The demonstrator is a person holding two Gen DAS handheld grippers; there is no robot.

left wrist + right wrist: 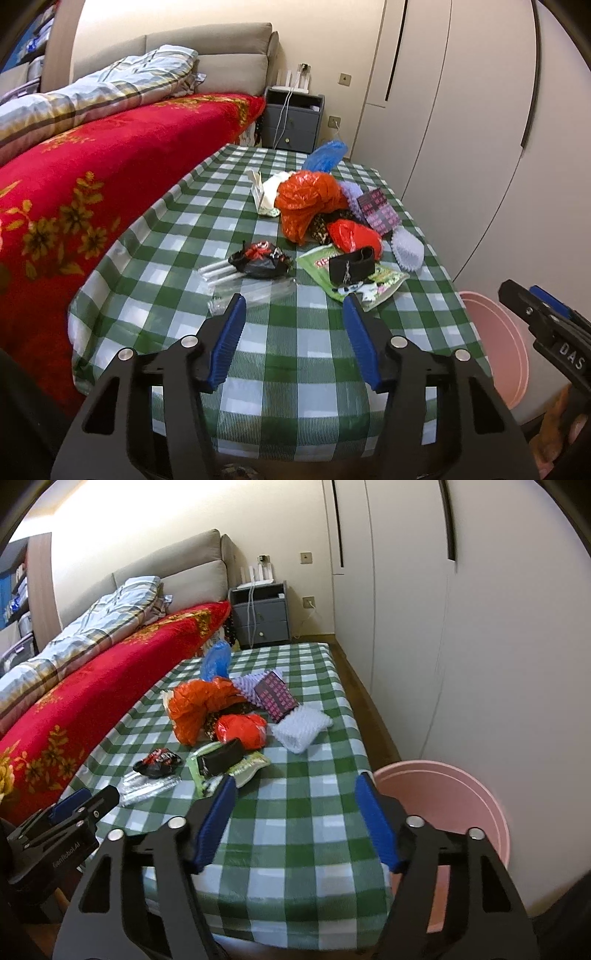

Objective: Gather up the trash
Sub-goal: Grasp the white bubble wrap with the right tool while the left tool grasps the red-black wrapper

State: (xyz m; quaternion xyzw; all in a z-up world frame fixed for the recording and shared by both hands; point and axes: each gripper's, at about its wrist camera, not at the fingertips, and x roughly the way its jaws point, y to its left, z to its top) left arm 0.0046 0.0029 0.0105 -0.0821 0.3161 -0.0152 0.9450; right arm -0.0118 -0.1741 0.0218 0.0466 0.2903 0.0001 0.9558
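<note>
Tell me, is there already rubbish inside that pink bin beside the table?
No. The pink bin shows only its bare inner wall, while the wrappers and bags remain on the checkered table.

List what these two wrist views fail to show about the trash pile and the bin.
- Pink bin: its bottom is hidden by the right tool in the right wrist view; cut by the table edge in the left.
- Leopard-print item: mostly buried under orange bag.
- Green packet: print too small to read.

A red-blanketed bed flanks a grey nightstand and pale wardrobe doors.
</note>
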